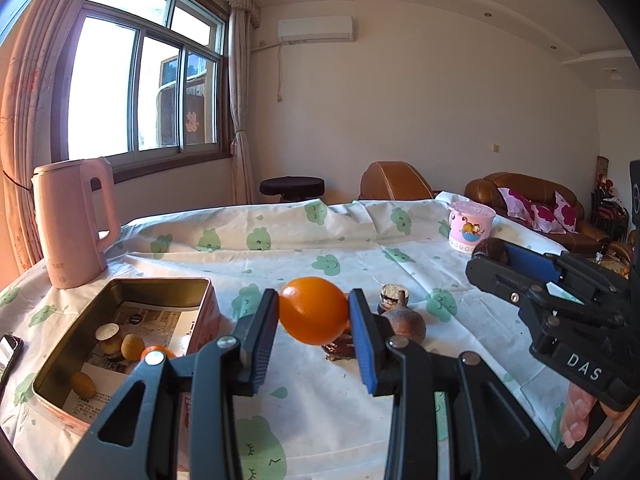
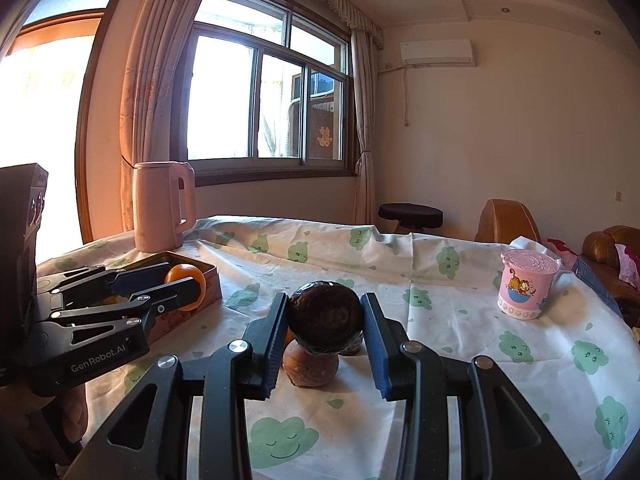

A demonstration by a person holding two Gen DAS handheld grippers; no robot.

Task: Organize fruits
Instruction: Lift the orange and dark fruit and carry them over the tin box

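Orange fruit sat clamped in the left gripper, lifted for the tin at its left; the right gripper clenched a dark fruit, likewise raised for sorting.

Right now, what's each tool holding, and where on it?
Left tool: the orange, pads pressed on its left and right sides, lifted off the table. Right tool: a dark brown round fruit, likewise pinched across its sides.
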